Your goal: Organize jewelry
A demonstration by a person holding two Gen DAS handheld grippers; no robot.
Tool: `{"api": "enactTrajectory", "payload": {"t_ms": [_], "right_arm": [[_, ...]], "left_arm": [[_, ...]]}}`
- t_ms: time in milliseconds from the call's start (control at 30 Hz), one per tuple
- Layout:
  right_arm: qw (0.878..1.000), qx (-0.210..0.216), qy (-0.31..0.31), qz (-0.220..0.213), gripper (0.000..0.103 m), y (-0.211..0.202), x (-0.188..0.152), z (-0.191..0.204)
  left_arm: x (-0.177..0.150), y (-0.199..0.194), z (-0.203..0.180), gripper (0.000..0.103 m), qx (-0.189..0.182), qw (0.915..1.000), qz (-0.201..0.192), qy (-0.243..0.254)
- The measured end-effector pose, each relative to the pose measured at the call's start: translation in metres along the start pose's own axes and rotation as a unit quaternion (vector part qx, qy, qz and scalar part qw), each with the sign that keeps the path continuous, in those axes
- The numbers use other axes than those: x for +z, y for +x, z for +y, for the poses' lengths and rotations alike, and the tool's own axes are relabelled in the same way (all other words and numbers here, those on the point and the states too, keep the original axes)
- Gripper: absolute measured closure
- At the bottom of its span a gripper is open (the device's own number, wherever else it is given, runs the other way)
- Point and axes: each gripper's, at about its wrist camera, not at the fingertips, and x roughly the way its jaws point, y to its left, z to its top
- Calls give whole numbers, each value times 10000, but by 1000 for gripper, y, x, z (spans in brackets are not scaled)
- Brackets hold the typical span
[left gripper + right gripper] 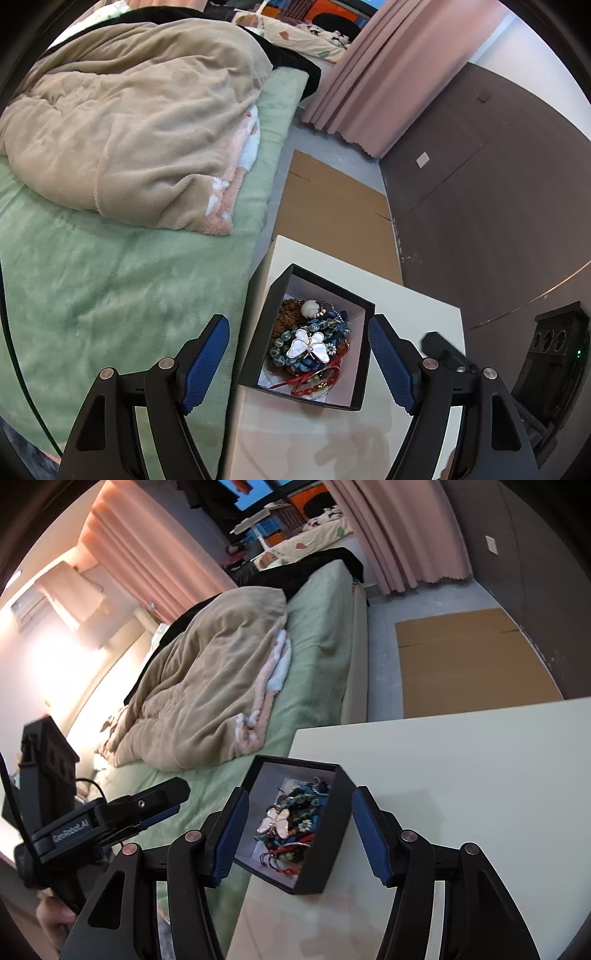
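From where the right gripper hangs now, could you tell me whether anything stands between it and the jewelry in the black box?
Nothing visible does. The right gripper is open above the lidless black box, whose top is uncovered, so the butterfly brooch and the beads under it lie exposed. The left gripper is open too, with its fingers outside the box walls.

The only writing that can be read is the brand "GenRobot.AI", in pale letters on the black body of the left gripper point(110, 821), seen from the right wrist view. That body lies to the left of the right gripper point(295, 830), a little behind its left fingertip, and the lettering runs along its side, tilted upward toward the right. Nothing else in either view carries legible text: the box, the white table, the wall plates and the distant colourful shapes by the window show no words or numbers.
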Motion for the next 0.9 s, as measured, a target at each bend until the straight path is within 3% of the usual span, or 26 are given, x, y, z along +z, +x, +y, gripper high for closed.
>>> {"api": "enactTrajectory", "payload": {"t_ms": [300, 567, 633, 767, 900], "right_arm": [[9998, -152, 65, -71, 44, -30, -6, -15], [9987, -493, 25, -120, 43, -60, -14, -27], [9980, -602, 43, -172, 34, -69, -16, -31], [9969, -735, 58, -279, 30, -85, -21, -37], [9958, -836, 81, -351, 14, -98, -24, -43]], "left_arm": [[-10, -2, -12, 25, 67, 9997, -30, 223], [-27, -13, -43, 25, 533, 9922, -494, 1016], [-30, -14, -48, 25, 550, 9908, -542, 1107], [-38, -19, -57, 25, 581, 9876, -626, 1319], [-48, -22, -66, 15, 547, 9841, -691, 1540]]}}
